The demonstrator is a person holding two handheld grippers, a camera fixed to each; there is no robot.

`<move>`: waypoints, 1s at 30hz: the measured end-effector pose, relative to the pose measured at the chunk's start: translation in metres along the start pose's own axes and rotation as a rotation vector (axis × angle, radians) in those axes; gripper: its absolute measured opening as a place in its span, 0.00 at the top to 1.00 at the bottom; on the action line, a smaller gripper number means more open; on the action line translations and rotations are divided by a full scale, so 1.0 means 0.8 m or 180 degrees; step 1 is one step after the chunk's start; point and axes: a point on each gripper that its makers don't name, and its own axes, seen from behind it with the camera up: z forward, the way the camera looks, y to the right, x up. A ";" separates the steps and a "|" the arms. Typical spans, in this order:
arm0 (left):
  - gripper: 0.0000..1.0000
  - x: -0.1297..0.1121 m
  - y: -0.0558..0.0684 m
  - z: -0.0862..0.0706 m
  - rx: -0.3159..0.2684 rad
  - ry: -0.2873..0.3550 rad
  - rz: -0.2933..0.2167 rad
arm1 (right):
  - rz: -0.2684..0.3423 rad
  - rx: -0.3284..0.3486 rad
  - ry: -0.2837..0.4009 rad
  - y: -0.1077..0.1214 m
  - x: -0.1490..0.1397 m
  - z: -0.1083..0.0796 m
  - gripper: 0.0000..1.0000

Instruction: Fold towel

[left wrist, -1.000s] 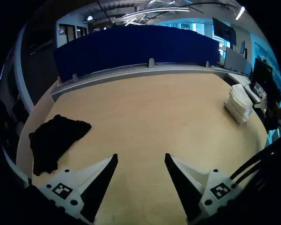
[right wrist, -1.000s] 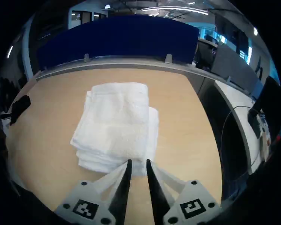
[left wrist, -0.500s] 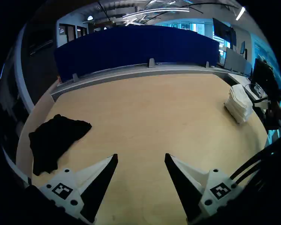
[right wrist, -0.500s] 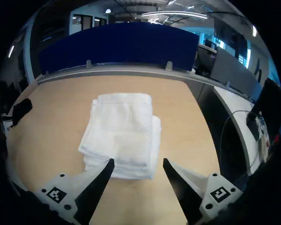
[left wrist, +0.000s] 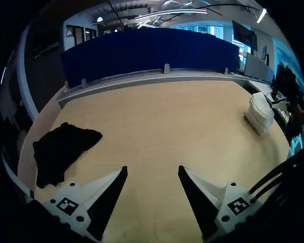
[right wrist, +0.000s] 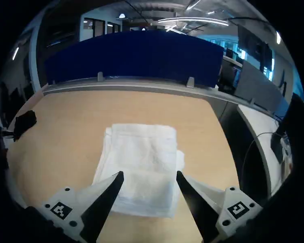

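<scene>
Towels, white terry and folded into a neat stack (right wrist: 142,162), lie on the pale wooden tabletop (right wrist: 67,121) at twelve o'clock of the right gripper (right wrist: 149,174). Its jaws stand wide apart with nothing between them, framing the stack's near edge. In the left gripper view the same stack sits far off at two o'clock, near the table's edge. The left gripper (left wrist: 152,167) is likewise spread wide and empty above bare wood. A crumpled black cloth (left wrist: 61,148) lies at its ten o'clock. A dark blue partition screen (left wrist: 152,50) runs along the table's far side at twelve.
</scene>
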 end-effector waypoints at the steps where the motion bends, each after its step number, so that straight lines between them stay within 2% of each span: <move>1: 0.07 -0.001 -0.001 -0.001 0.0008 -0.0002 -0.0006 | -0.0007 0.0002 0.0006 -0.001 0.005 0.005 0.00; 14: 0.07 -0.012 -0.017 -0.009 0.0123 -0.0036 -0.0077 | -0.0015 0.0040 0.0080 -0.011 0.058 0.057 0.00; 30: 0.07 -0.025 -0.026 -0.017 0.0214 -0.0084 -0.0133 | 0.0011 -0.0042 -0.0073 -0.001 0.043 0.107 0.00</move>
